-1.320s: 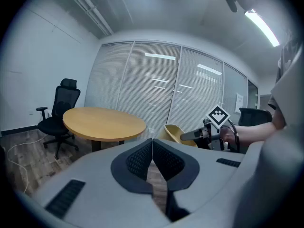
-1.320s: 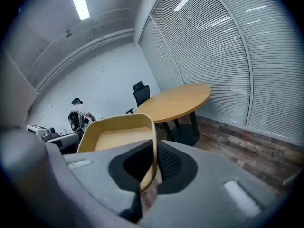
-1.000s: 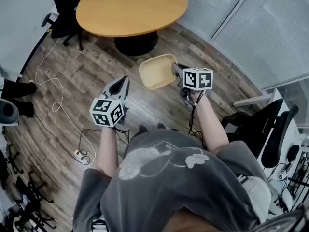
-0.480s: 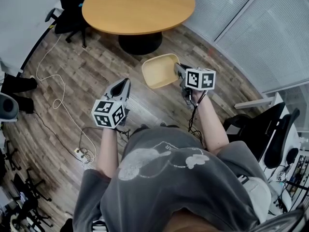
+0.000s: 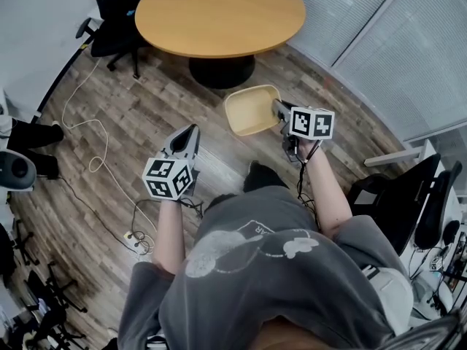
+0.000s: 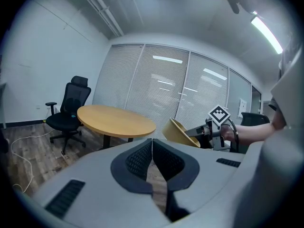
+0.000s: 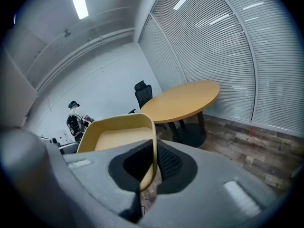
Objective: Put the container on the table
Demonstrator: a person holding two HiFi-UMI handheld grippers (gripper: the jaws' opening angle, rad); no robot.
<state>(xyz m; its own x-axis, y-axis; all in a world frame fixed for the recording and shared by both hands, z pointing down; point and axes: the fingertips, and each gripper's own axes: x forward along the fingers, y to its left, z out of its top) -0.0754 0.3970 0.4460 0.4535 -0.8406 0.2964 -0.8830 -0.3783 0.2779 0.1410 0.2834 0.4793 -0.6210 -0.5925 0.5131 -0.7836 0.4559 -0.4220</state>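
Note:
A pale yellow container [image 5: 251, 110], a shallow empty tub, hangs in the air above the wood floor, short of the round wooden table [image 5: 219, 14]. My right gripper [image 5: 280, 113] is shut on the container's right wall; in the right gripper view that wall [image 7: 153, 151] runs between the jaws, with the table [image 7: 183, 99] beyond. My left gripper [image 5: 186, 138] is shut and holds nothing, left of and below the container. In the left gripper view the jaws [image 6: 152, 155] meet, with the container [image 6: 179, 133] and table [image 6: 114, 119] ahead.
A black office chair [image 5: 117, 13] stands at the table's left. A white cable [image 5: 86, 141] and a power strip [image 5: 133, 238] lie on the floor at left. More chairs [image 5: 408, 203] crowd the right. Window blinds [image 5: 394, 42] line the far right wall.
The person has stepped toward the table, and both grippers have moved forward with it. The container stays gripped in the right gripper and is now closer to the table's edge.

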